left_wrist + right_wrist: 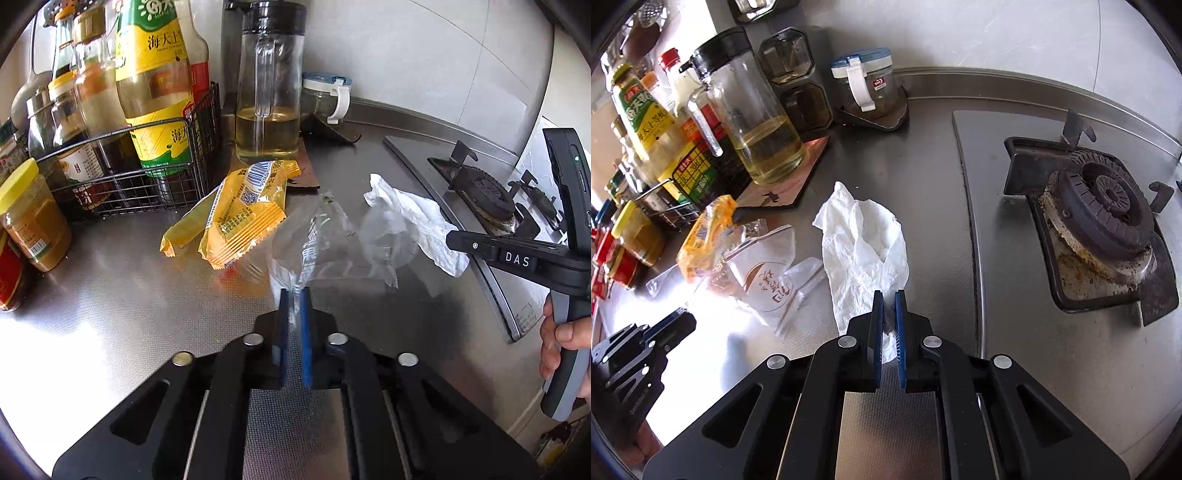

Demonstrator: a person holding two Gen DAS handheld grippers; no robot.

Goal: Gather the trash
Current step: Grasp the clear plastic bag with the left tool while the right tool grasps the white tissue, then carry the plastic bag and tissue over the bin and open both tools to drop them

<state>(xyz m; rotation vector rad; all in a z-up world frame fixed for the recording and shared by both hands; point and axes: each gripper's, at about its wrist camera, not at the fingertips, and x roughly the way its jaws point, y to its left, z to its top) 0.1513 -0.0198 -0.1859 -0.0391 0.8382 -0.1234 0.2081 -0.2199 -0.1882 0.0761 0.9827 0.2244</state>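
Three pieces of trash on the steel counter (pixel 110 280): clear plastic bag (pixel 332 243), white paper towel (pixel 864 251), yellow snack wrapper (pixel 240 210).

Left gripper (pixel 294 295) low over the counter, fingers (pixel 283 325) drawn close and pinching the near edge of the clear plastic bag. Bag lying crumpled, touching the yellow snack wrapper on one side and overlapping the white paper towel on the other.

Right gripper (pixel 888 299) at the near end of the white paper towel, fingers (pixel 900 332) nearly together with a fold of towel nipped between them. Towel spread beside the stove (pixel 1100 221), just off its plate edge.

Behind the trash: glass oil jug (pixel 267 99) on a mat, wire rack (pixel 155 173) of sauce bottles, small lidded jar (pixel 862 86) by the wall.
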